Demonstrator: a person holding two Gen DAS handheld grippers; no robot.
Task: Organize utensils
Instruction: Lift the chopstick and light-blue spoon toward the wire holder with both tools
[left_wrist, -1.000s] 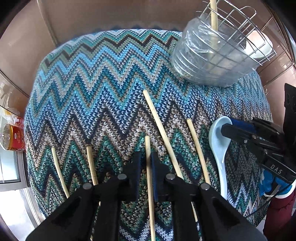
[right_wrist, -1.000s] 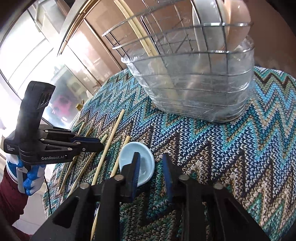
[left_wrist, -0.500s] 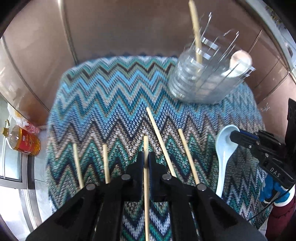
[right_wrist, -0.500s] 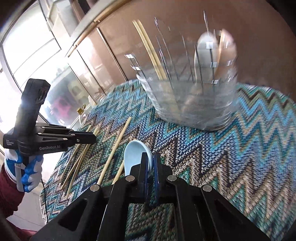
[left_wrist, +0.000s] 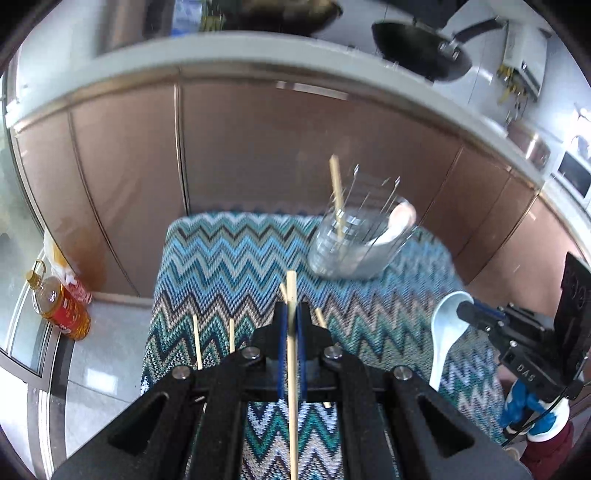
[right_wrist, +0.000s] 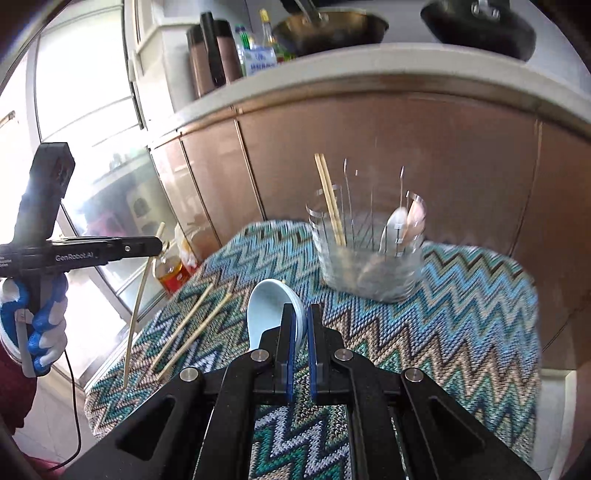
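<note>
My left gripper (left_wrist: 291, 314) is shut on a wooden chopstick (left_wrist: 292, 369) and holds it lifted above the zigzag cloth (left_wrist: 229, 266). It also shows in the right wrist view (right_wrist: 155, 245), with the chopstick (right_wrist: 138, 302) hanging down. My right gripper (right_wrist: 300, 317) is shut on a pale blue ceramic spoon (right_wrist: 267, 310), lifted off the cloth; the spoon also shows in the left wrist view (left_wrist: 445, 332). The wire utensil holder (right_wrist: 365, 254) stands at the back with chopsticks and spoons in it; it also shows in the left wrist view (left_wrist: 358, 243).
Several more chopsticks (right_wrist: 192, 325) lie on the cloth at the left. An oil bottle (left_wrist: 59, 306) stands on the floor at the left. Brown cabinet doors (left_wrist: 258, 147) rise behind the table, under a counter with pans.
Both grippers shut, the left on the chopstick and the right on the spoon, then rose and pulled back from the cloth with them.
</note>
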